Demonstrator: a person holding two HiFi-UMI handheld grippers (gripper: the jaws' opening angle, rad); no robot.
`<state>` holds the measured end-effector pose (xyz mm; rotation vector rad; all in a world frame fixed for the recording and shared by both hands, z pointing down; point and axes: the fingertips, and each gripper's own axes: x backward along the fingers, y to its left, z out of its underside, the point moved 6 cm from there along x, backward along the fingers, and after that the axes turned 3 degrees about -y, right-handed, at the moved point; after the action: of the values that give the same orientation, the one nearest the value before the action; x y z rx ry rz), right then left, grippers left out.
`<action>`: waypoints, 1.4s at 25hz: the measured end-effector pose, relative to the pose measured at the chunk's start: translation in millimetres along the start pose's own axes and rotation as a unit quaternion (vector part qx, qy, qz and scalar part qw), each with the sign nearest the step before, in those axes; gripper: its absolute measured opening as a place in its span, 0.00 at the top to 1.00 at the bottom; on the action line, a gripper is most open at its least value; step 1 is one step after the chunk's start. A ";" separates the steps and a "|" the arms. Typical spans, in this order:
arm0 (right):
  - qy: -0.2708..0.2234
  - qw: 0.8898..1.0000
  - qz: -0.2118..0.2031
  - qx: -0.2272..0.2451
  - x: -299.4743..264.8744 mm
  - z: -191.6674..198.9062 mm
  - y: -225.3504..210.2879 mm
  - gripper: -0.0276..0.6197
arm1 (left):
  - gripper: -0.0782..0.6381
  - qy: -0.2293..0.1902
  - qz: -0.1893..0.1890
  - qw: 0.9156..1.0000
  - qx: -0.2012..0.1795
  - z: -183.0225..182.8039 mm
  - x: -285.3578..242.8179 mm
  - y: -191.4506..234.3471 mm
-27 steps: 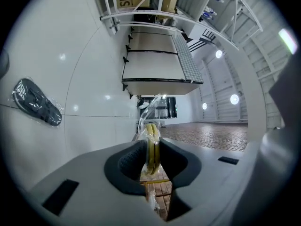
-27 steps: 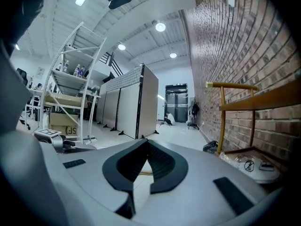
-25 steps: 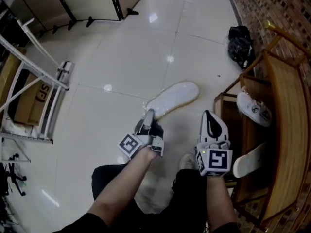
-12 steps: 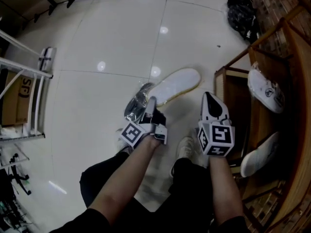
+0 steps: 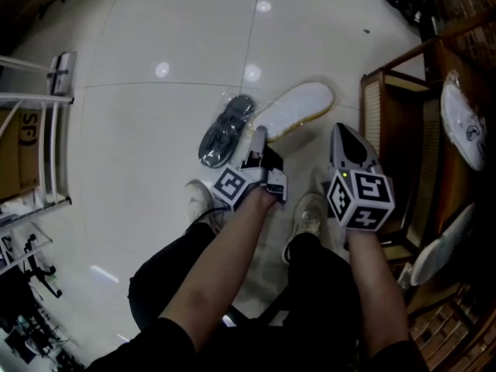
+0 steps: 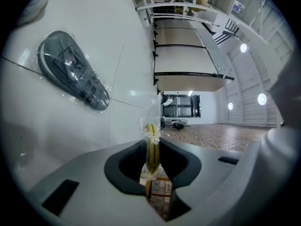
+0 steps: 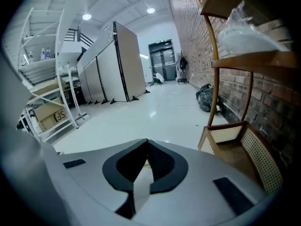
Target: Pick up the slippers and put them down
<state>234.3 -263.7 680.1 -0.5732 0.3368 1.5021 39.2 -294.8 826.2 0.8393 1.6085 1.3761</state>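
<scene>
As you lowered the plastic-wrapped white slipper [image 5: 298, 107] beside the bagged grey slipper [image 5: 225, 132], left fingers [image 6: 124, 168] clamped it, unreleased; right fingers [image 7: 124, 166] stayed closed, empty.

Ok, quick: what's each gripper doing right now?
Left gripper: closed on the edge of the wrapped white slipper.
Right gripper: closed, nothing between its jaws.

Ceiling lamps [image 7: 87, 16] light the room evenly and leave round glare spots on the glossy white floor [image 5: 132, 153]. Shadows are soft. Both gripper views bulge like a fisheye and fade to black at the corners.
</scene>
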 end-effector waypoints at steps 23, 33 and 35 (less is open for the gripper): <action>0.040 0.996 -0.064 -0.055 -19.6 19.0 13.0 0.94 | 0.44 0.079 -0.338 0.929 -0.131 24.2 31.0 111.7; 0.019 0.998 -0.053 -0.025 -10.1 -0.9 24.3 0.94 | 0.34 0.161 -0.350 0.861 -0.331 15.5 36.6 69.8; 0.010 0.999 -0.050 -0.008 -6.4 -8.6 27.6 0.94 | 0.34 0.156 -0.327 0.865 -0.347 10.6 29.6 48.7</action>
<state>207.8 -274.5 672.5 -0.6093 0.3075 1.4057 34.7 -255.5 868.6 -0.3558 1.2720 1.4447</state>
